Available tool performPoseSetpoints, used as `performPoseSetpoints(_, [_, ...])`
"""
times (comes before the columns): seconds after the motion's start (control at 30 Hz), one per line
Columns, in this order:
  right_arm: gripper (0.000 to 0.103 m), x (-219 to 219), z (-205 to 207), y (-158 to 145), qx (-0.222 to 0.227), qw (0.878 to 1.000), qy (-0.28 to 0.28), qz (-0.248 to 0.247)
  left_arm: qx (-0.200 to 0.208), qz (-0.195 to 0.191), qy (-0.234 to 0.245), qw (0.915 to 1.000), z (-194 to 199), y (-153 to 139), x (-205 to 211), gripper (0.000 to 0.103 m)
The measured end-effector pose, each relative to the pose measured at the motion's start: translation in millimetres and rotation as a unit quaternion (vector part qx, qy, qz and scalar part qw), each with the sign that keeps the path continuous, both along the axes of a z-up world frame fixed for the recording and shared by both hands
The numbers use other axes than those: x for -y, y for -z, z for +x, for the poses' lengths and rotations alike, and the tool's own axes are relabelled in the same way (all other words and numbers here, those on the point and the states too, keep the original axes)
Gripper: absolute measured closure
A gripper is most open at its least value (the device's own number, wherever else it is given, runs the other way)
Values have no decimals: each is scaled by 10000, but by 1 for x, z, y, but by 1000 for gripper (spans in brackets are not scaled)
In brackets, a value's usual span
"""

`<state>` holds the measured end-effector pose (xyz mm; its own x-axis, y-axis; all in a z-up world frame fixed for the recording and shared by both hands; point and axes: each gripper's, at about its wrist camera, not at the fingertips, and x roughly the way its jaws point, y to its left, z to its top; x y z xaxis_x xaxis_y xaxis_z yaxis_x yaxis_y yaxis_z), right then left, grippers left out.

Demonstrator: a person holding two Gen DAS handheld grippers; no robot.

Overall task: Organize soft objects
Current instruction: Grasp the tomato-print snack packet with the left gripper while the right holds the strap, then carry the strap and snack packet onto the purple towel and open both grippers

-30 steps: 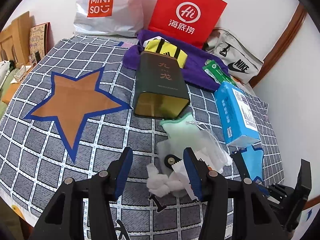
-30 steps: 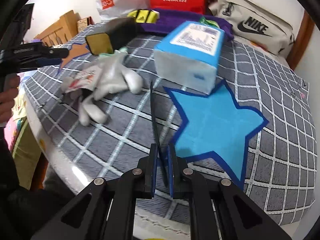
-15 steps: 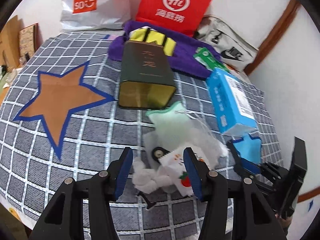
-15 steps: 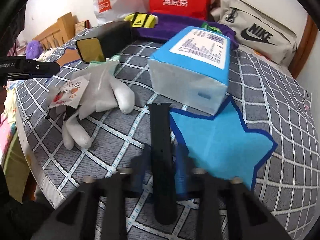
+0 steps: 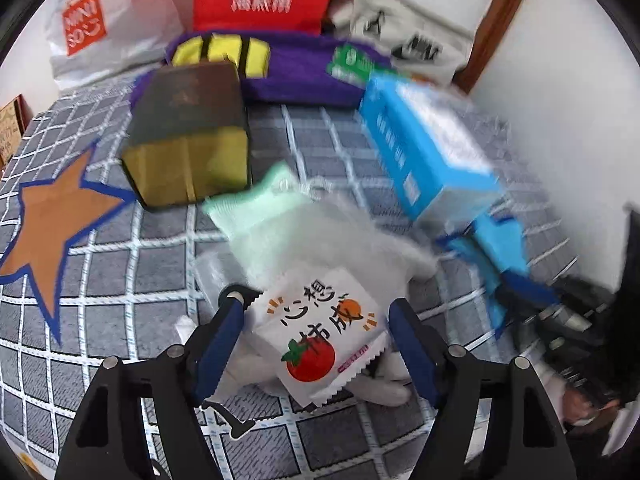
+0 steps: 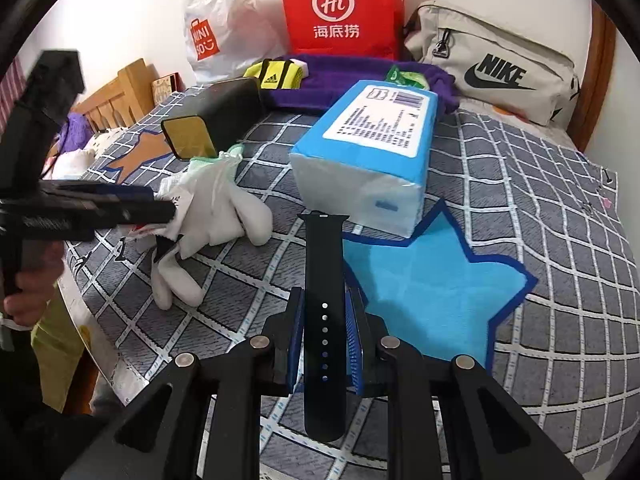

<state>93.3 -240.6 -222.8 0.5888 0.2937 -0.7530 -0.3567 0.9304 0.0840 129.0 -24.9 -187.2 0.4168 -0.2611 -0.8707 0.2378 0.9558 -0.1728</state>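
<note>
My left gripper [image 5: 316,312] is open, its blue fingers on either side of a white tissue packet with a tomato print [image 5: 320,332] that lies on white gloves with a mint cuff [image 5: 280,216]. My right gripper [image 6: 325,316] is shut on a black watch strap [image 6: 324,264], held flat just above the checked cloth beside the blue star patch [image 6: 432,288]. The gloves [image 6: 224,208] and the left gripper [image 6: 100,210] also show in the right wrist view, at the left.
A blue tissue pack [image 6: 372,148], a dark tin [image 5: 188,140], an orange star patch [image 5: 52,220], a purple towel [image 6: 340,80] with a yellow item [image 6: 278,74], a red bag [image 6: 340,4], a MINISO bag [image 6: 216,28] and a Nike bag [image 6: 492,68] lie behind.
My left gripper has moved forward and down over the tissue packet and gloves. The strap in my right gripper has turned from edge-on to flat.
</note>
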Motion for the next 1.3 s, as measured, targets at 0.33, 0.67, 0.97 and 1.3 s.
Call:
performPoseSetpoints(0.33, [83,12,5,3,-83,9997,182,143,118,-163,-56,9998,1,-4,-11,49])
performPoseSetpoints(0.67, [83,14,4,3,-124,9995,258,113,349,-494,-241,9979,-3,-21,-33,50])
performPoseSetpoints(0.97, [83,16,0,-21,28,9994,248,247,459,-648,-576,9952,0,-41,-56,49])
performPoseSetpoints(1.3, [83,15,5,-60,314,9987,97,401,593,-742,-658,9933,11,-66,-61,49])
